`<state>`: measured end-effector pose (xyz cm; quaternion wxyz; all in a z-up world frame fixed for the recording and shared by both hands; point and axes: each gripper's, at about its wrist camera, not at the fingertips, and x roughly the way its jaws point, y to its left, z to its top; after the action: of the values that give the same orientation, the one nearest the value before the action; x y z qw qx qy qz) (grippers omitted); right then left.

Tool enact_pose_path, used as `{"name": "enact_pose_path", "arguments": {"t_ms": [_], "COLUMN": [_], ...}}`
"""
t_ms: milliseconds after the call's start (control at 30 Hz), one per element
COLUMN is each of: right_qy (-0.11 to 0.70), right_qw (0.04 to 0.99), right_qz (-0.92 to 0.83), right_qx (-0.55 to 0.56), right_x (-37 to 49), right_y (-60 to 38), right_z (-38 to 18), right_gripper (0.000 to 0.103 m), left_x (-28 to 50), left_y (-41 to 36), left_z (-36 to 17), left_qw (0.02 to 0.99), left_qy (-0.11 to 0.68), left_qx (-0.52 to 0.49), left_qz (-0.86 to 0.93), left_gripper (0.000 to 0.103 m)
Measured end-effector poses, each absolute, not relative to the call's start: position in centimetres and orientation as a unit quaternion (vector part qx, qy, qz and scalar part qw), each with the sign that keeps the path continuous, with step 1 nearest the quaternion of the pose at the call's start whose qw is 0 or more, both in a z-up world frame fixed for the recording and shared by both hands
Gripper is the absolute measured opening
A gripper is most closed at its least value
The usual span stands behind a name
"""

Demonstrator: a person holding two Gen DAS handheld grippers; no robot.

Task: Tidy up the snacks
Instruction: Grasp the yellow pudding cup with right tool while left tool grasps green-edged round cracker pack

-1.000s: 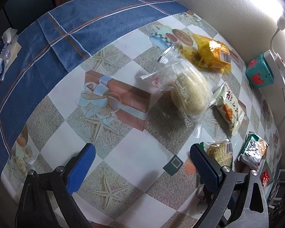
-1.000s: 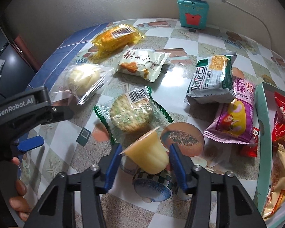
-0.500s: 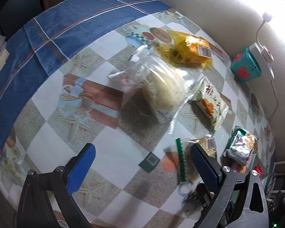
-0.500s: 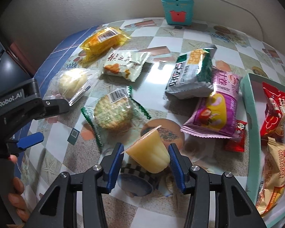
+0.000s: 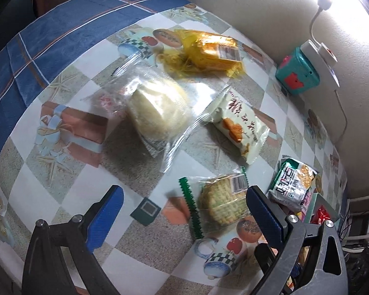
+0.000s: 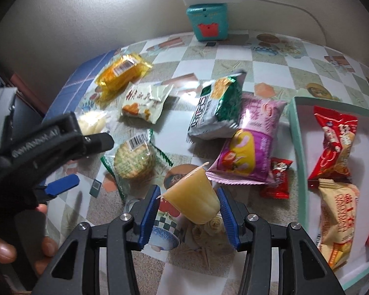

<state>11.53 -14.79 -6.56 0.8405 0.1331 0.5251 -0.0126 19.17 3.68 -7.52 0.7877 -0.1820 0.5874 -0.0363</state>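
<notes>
My right gripper (image 6: pixel 188 205) is shut on a yellow jelly cup (image 6: pixel 194 200), held tilted above the patterned tablecloth. To its right lies a teal-rimmed tray (image 6: pixel 298 152) holding red and beige snack packs. My left gripper (image 5: pixel 184 211) stands open above the table with nothing between its fingers; it also shows at the left of the right wrist view (image 6: pixel 61 184). Just ahead of it lies a round cracker in a green-edged wrapper (image 5: pixel 220 206) (image 6: pixel 134 158). Farther off are a clear-wrapped bun (image 5: pixel 157 113), a yellow pack (image 5: pixel 214 51) and a white pack (image 5: pixel 241 125).
A green-and-white bag (image 6: pixel 216 108) and a purple pack (image 6: pixel 248 147) lie left of the tray, with a small red candy (image 6: pixel 278 178) beside them. A teal box (image 6: pixel 207 22) with a white lamp base stands at the wall. A blue cloth (image 5: pixel 61 29) covers the far left.
Both grippers have slid to the right across the table. The round cracker has come into the left wrist view, and the tray fills more of the right wrist view. The jelly cup stays held.
</notes>
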Motion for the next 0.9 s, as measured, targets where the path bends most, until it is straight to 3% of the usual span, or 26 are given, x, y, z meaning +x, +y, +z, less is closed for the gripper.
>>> {"name": "enact_pose_path", "arguments": {"t_ms": [533, 667, 900], "right_qy": [0.494, 0.489, 0.481], "right_qw": [0.849, 0.849, 0.850], "right_qz": [-0.064, -0.068, -0.066], "right_qx": [0.173, 0.188, 0.205], "right_x": [10.2, 9.8, 9.5], "right_y": [-19.8, -20.9, -21.9], "right_z": [-2.5, -2.2, -1.7], "right_gripper": [0.051, 0.051, 0.051], "left_x": [19.8, 19.9, 19.6], "left_y": [-1.1, -2.4, -3.1], "left_z": [-8.5, -8.9, -8.7], "left_qw": [0.795, 0.797, 0.804], "left_qy": [0.592, 0.594, 0.588], "left_qx": [-0.124, -0.101, -0.078], "left_qz": [-0.054, -0.051, -0.048], "left_gripper": [0.099, 0.083, 0.074]}}
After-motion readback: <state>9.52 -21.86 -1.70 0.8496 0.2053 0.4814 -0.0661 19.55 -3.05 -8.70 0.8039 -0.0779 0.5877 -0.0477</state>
